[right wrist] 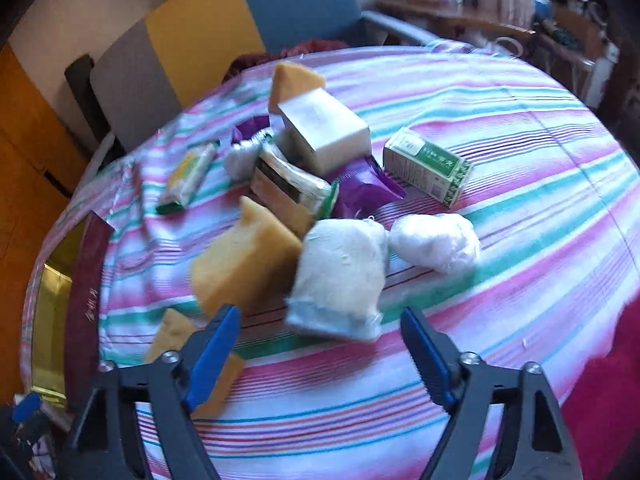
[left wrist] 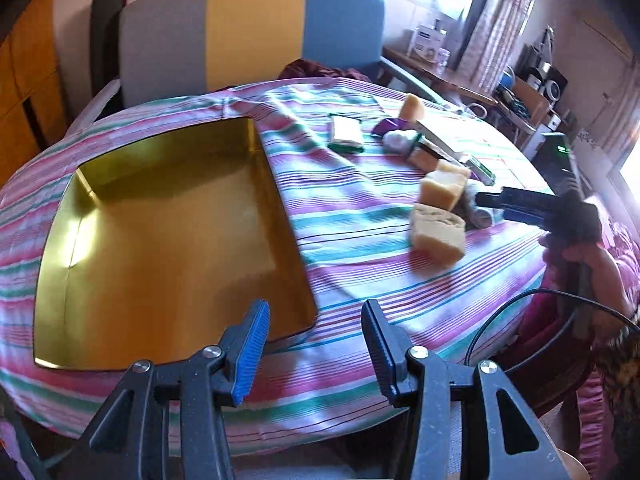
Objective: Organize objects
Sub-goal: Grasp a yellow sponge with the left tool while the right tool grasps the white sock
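Hovering apart-fingered, right gripper (right wrist: 320,354) faces white packet (right wrist: 340,280) beside gold tray (left wrist: 172,240)

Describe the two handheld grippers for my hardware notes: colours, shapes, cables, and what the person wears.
Both the left gripper and right gripper have black plastic linkage arms with silver pivot bolts and ribbed blue pads on the jaws. A black cable loops beside the right one. The sleeve looks pink.

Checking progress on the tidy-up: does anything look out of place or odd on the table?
Yes. The gold tray holds nothing, while sponges, white bundles and small boxes lie jumbled in a loose heap on the striped cloth, some tipped against each other.
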{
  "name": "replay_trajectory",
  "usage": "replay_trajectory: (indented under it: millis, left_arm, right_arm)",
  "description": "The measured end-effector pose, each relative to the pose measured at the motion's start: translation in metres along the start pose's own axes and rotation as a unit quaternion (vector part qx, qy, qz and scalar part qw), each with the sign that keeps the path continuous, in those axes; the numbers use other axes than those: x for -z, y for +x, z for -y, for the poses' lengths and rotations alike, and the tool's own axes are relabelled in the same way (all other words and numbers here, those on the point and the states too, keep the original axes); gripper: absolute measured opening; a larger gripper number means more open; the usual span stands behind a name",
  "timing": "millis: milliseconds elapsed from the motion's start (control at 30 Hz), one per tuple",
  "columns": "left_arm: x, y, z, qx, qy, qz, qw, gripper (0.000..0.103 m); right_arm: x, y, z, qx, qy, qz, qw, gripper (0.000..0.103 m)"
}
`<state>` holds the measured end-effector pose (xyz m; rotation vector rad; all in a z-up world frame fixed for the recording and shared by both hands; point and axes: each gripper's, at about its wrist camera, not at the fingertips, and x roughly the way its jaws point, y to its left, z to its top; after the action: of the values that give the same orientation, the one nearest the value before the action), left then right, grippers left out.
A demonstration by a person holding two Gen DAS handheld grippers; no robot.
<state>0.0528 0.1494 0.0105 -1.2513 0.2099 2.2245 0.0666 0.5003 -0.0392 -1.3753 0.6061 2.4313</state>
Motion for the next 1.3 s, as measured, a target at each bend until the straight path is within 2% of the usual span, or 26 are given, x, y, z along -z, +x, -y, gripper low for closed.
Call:
replay_trajectory:
  millis: [133, 233, 333, 400, 433, 467, 500, 600, 767, 967, 1033, 1100, 1200, 1300]
  left_arm:
    - [-0.009, 0.009, 0.024, 0.027, 0.036, -0.007, 0.999, 0.048]
    - [-0.017, 0.018, 0.038, 0.039, 0.044, -0.017, 0.9981, 0.048]
    - [-0.026, 0.026, 0.051, 0.046, 0.054, -0.008, 0.9974, 0.051]
    - [-0.032, 0.035, 0.057, 0.066, 0.062, -0.001, 0.9959, 0.069]
    - [-0.036, 0.041, 0.061, 0.083, 0.063, -0.005, 0.9946, 0.084]
    - [-0.041, 0.048, 0.064, 0.1, 0.058, -0.008, 0.9932, 0.088]
    - [-0.045, 0.055, 0.067, 0.118, 0.049, -0.008, 0.9918, 0.088]
    - [-0.056, 0.075, 0.084, 0.127, 0.052, -0.004, 0.9906, 0.088]
    - [-0.062, 0.115, 0.118, 0.09, 0.114, -0.018, 0.9892, 0.088]
    - [-0.056, 0.145, 0.146, 0.092, 0.178, -0.032, 0.9793, 0.086]
    - [-0.051, 0.149, 0.149, 0.084, 0.193, -0.027, 0.9772, 0.081]
    - [-0.047, 0.151, 0.146, 0.066, 0.198, -0.02, 0.9777, 0.068]
    - [-0.042, 0.148, 0.138, 0.077, 0.193, -0.006, 0.9782, 0.065]
    - [-0.04, 0.142, 0.132, 0.091, 0.183, -0.01, 0.9789, 0.063]
  right_arm:
    - [-0.01, 0.02, 0.004, -0.013, -0.027, -0.032, 0.999, 0.065]
    - [-0.012, 0.03, 0.013, -0.021, -0.015, -0.042, 0.999, 0.058]
    - [-0.011, 0.029, 0.02, -0.037, -0.002, -0.04, 0.999, 0.055]
    - [-0.01, 0.026, 0.021, -0.037, 0.0, -0.034, 0.999, 0.054]
    - [-0.01, 0.025, 0.021, -0.037, 0.001, -0.03, 0.999, 0.053]
    - [-0.009, 0.021, 0.022, -0.039, 0.005, -0.023, 0.999, 0.053]
    - [-0.009, 0.017, 0.023, -0.044, 0.002, -0.018, 0.999, 0.053]
    - [-0.01, 0.005, 0.031, -0.06, 0.023, 0.008, 0.998, 0.053]
    - [-0.015, -0.004, 0.043, -0.094, 0.061, 0.025, 0.993, 0.053]
    - [-0.016, -0.015, 0.045, -0.094, 0.052, 0.042, 0.993, 0.052]
    - [-0.02, -0.013, 0.042, -0.094, 0.048, 0.048, 0.993, 0.053]
    - [-0.021, -0.014, 0.04, -0.094, 0.044, 0.054, 0.993, 0.053]
    - [-0.023, -0.016, 0.041, -0.101, 0.048, 0.06, 0.992, 0.053]
    - [-0.024, -0.018, 0.042, -0.103, 0.049, 0.067, 0.991, 0.053]
